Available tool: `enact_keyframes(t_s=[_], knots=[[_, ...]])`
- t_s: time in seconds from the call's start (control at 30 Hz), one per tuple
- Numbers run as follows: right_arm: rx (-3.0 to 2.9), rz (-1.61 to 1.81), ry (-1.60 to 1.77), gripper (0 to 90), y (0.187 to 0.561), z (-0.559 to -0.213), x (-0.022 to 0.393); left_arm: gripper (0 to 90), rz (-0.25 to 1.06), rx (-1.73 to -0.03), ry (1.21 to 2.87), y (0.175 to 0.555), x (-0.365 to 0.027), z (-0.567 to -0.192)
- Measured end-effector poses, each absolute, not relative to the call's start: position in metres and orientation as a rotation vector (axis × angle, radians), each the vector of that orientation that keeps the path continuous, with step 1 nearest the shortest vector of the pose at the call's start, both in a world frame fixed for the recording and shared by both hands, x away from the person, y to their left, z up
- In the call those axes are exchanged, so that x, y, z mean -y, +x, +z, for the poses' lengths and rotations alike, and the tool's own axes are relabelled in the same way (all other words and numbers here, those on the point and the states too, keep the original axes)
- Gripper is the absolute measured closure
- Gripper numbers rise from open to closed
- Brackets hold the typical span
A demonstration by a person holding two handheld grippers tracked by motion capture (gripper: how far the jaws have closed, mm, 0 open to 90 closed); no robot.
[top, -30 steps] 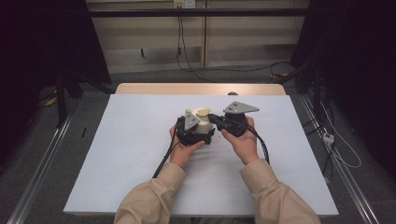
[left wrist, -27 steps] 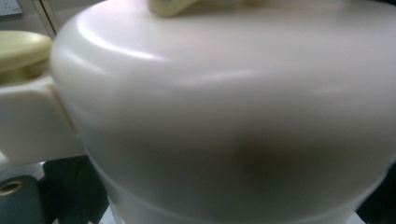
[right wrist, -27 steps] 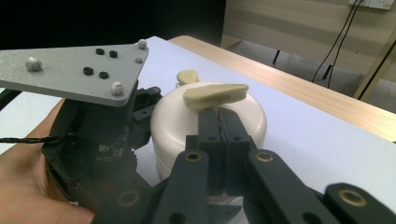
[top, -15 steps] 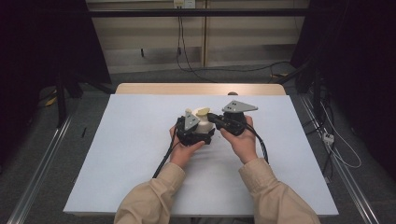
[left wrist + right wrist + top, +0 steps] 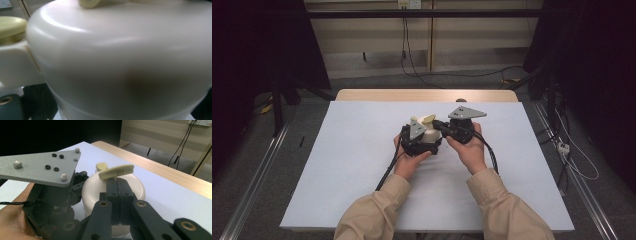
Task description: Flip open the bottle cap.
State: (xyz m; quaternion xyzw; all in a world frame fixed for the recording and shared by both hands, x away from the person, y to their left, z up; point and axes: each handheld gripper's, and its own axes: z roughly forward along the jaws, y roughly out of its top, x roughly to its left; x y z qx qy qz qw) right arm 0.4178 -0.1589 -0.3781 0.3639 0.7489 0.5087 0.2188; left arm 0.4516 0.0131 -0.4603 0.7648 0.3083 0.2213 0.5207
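High view: mid-frame on the pale surface point(image 5: 337, 165), a person's two hands meet around a small cream pot point(image 5: 430, 136). The left hand-held gripper point(image 5: 418, 141) sits at the pot's left and near side, seemingly wrapped against its body. The right hand-held gripper point(image 5: 447, 129) comes in from the right, its black jaws reaching toward the pot's top, where a yellowish tab point(image 5: 428, 119) sticks up. Both hands are equally close; the right one is placed for the top, the left for the body.

Left gripper view: the pot's smooth cream wall point(image 5: 125, 62) sits very close to the lens. At far left a cream lug point(image 5: 15, 65) juts from it, with a yellowish knob point(image 5: 11, 26) above. A dark patch at lower left could be part of a jaw, but I cannot tell whether this hand-held gripper is closed on the pot or merely pressed against it.

Right gripper view: the right hand-held gripper's point(image 5: 117, 178) two jaws rise from the bottom centre and stand closed together, no gap between them. Their tips reach the underside of the flat yellowish tab point(image 5: 116, 171), whose long axis runs left to right across the jaws; whether it is actually pinched is unclear. The pot point(image 5: 130, 187) lies straight ahead and below the tips, a small knob point(image 5: 101, 166) just left of the tab. At left is the other hand-held gripper with its grey plate point(image 5: 40, 167). Any lift or turn of the tab would likely depend on the left side steadying the pot.
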Motion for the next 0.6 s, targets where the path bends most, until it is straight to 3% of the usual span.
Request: enact_keyframes(t_s=[0.6], knots=[[-2.068,1.420,1.007,89.4,0.4212,-0.3793,0.1556,4.8,0.534,-0.739,1.834,0.4515,-0.0129,-0.4603]])
